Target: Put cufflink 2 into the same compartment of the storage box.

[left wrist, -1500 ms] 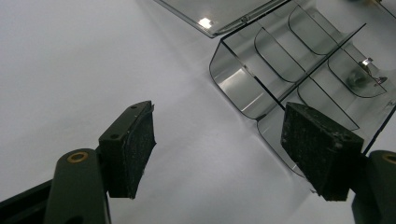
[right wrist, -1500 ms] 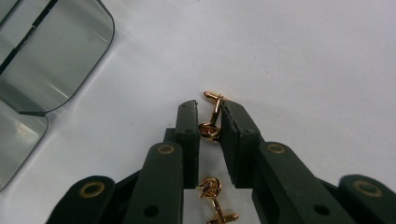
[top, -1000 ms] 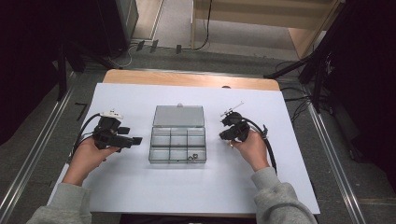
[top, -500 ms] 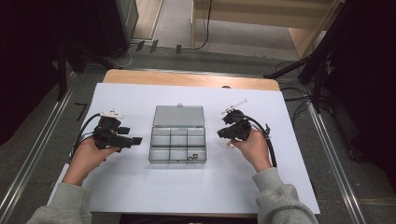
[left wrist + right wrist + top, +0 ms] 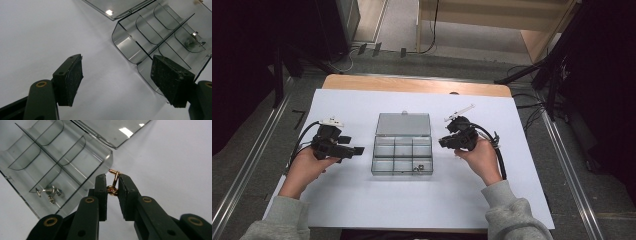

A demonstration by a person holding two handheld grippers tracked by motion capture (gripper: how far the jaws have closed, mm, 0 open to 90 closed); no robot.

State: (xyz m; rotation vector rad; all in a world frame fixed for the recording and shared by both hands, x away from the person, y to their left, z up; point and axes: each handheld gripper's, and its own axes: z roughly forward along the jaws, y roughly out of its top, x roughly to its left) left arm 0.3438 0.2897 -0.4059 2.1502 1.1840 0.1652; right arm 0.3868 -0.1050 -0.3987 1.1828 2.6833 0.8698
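1. Over the table, the open box (image 5: 402, 149) sits between my grippers, silver cufflinks (image 5: 418, 168) already at its 5 o'clock cell.
2. Along my left gripper (image 5: 120, 80), jaws apart, empty, box at 1 o'clock.
3. Between my right gripper (image 5: 113, 191) jaws, a gold cufflink (image 5: 113, 182) is clamped; dropping it in remains, I judge.

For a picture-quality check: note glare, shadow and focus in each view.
High view: dark surroundings, evenly lit white table. Left gripper view: glare patch on the box lid, left tongs sharp. Right gripper view: lid glare, gold cufflink crisp in the right tongs.
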